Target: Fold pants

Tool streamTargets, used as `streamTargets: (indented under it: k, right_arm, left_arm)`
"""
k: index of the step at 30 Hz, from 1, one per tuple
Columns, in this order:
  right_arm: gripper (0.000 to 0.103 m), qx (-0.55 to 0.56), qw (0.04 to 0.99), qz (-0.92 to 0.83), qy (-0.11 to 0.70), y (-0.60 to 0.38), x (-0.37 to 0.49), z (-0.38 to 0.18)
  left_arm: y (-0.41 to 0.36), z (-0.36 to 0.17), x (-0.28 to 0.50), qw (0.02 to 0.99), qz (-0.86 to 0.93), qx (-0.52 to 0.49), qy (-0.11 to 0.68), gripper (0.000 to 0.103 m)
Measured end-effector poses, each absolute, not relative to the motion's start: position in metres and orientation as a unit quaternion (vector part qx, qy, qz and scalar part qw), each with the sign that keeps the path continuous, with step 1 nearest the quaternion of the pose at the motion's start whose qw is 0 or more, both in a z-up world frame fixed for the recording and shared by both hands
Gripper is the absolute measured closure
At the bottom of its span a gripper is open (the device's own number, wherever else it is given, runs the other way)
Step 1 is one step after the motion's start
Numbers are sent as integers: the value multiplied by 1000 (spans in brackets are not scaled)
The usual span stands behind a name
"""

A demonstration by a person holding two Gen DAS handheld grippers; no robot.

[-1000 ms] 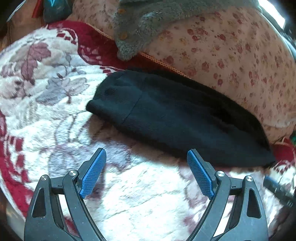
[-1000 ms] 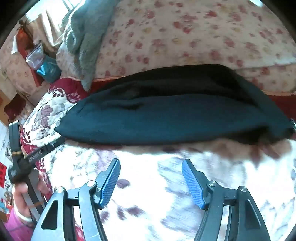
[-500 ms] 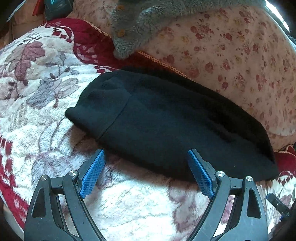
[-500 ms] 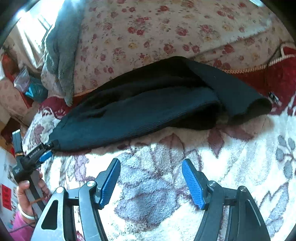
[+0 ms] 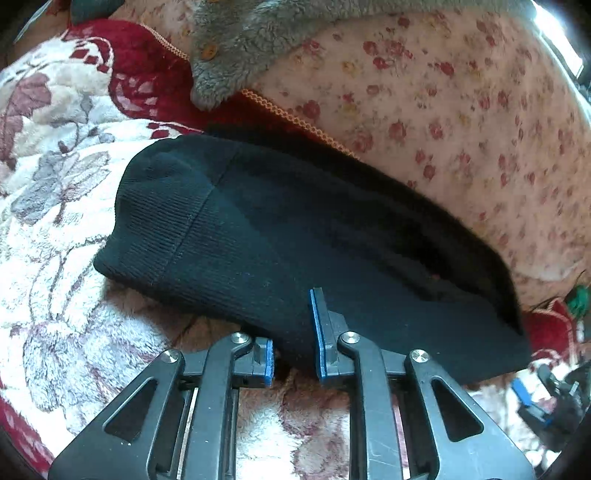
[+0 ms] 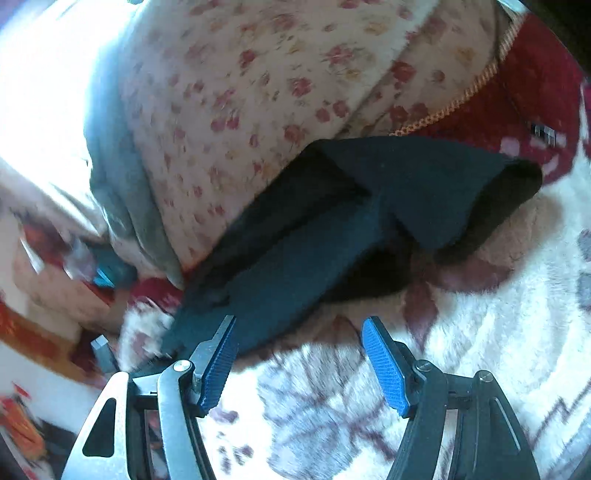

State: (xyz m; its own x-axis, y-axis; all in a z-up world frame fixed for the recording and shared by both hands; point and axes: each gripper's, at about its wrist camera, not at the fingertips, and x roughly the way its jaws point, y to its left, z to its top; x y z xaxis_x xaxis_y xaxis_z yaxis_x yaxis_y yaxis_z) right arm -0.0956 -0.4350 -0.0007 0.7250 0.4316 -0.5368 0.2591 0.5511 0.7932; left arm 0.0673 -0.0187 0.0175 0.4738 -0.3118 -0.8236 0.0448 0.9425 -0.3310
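Black pants on floral blanket

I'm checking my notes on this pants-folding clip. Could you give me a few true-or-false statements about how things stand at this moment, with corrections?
1. The left gripper is clamped on the near edge of the black pants. True; its jaws have just been closing onto the fabric.
2. The right gripper grips the pants too. False: its jaws stand apart, with only the floral blanket between them.
3. The pants lie on a bare wooden floor. False: they lie on the blanket, against a flowered quilt.
4. A grey fleece garment lies on the quilt, apart from the pants. True.
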Motion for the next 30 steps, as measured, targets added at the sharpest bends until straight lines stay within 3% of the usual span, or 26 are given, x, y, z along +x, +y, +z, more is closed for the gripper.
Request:
streamTargets:
  k: [10, 12, 16, 20, 28, 30]
  right_arm:
    - [46, 653, 707, 51, 268, -468, -94, -39]
    - [56, 679, 690, 49, 246, -473, -92, -47]
    - [87, 724, 660, 46, 196, -483, -92, -64]
    - [97, 685, 707, 30, 175, -488, -104, -42]
    - [99, 479, 867, 17, 136, -479, -153, 87]
    - [99, 466, 870, 37, 160, -477, -157, 99]
  left_arm:
    - [-23, 46, 72, 858, -125, -122, 483, 89]
    - [-22, 46, 73, 857, -125, -123, 485, 89]
    - [-19, 45, 73, 856, -126, -128, 485, 89]
    - [-12, 48, 71, 854, -132, -141, 484, 90]
    - [0, 74, 48, 861, -162, -144, 459, 90]
    - [6, 74, 44, 858, -165, -148, 464, 90]
